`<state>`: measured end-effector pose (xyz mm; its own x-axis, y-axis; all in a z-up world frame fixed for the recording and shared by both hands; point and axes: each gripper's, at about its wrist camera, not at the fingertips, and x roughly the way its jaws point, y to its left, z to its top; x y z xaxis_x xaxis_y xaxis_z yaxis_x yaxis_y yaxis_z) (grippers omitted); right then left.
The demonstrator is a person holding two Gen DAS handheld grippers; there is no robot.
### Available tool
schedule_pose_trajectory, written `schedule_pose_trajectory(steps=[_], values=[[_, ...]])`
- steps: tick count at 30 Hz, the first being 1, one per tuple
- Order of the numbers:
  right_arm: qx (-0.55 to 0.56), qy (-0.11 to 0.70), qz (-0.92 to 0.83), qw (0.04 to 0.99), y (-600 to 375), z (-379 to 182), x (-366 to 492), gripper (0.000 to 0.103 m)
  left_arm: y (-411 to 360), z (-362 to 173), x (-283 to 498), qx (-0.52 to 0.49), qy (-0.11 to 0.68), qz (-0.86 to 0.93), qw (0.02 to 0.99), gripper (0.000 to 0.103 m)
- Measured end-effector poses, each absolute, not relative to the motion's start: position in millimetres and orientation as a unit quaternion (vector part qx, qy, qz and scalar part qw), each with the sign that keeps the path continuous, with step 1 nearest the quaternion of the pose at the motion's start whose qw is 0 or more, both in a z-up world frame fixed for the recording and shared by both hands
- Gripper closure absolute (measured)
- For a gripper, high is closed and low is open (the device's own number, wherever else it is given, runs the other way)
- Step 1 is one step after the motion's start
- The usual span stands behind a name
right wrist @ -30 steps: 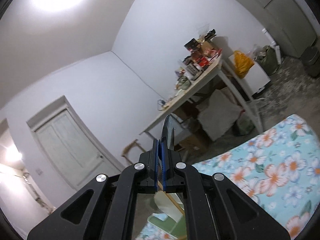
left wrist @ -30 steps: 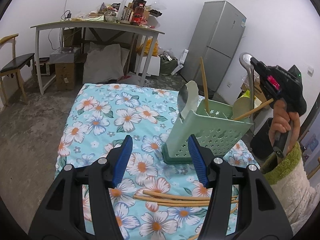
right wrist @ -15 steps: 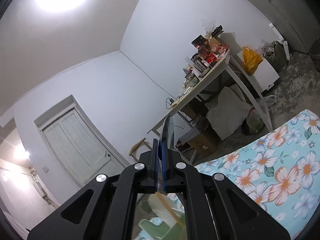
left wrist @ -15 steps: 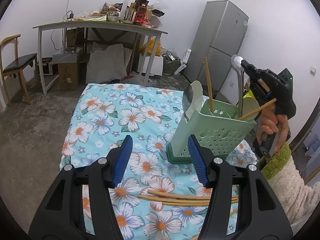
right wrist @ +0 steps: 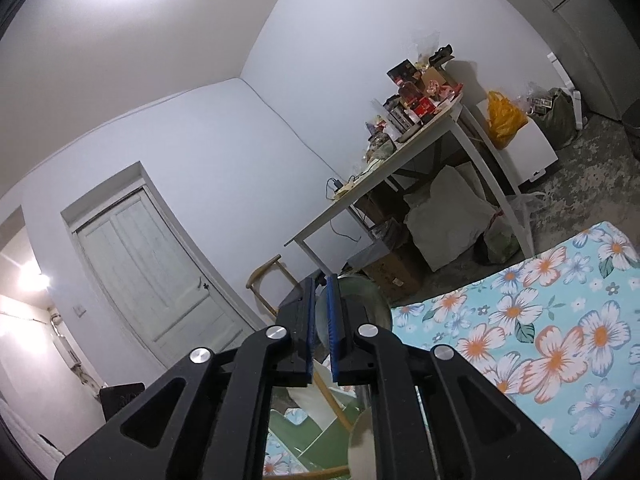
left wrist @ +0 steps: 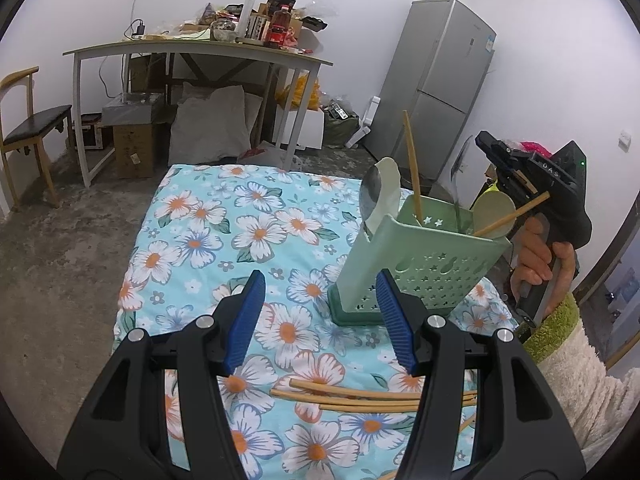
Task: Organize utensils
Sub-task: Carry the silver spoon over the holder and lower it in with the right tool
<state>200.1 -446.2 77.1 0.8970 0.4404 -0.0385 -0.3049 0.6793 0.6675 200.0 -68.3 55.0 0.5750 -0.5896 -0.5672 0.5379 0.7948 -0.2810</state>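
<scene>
Left tongs idle, spread and empty over loose chopsticks at lower frame; right tongs opening over green utensil caddy at right-centre, spoon slipping between pads — fully release before retracting straight up.

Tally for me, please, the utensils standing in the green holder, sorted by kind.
Wooden chopsticks: 2
Cream spoons: 2
Metal spoons: 2, one of them seen edge-on
Total: 6
</scene>
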Motion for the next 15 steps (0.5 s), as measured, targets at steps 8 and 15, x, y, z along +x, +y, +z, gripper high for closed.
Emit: schedule_pose_trajectory(steps=[8, 15], values=[[0.345, 0.074, 0.191, 0.916, -456.3, 95.2, 171.8, 0.085, -69.3, 55.4, 195.5, -0.044, 0.33, -0.329, 0.884, 0.048], [0.344, 0.085, 0.174, 0.919, -461.4, 110.9, 166.0, 0.048, -68.4, 56.6, 192.1, -0.048, 0.326, -0.335, 0.883, 0.048]])
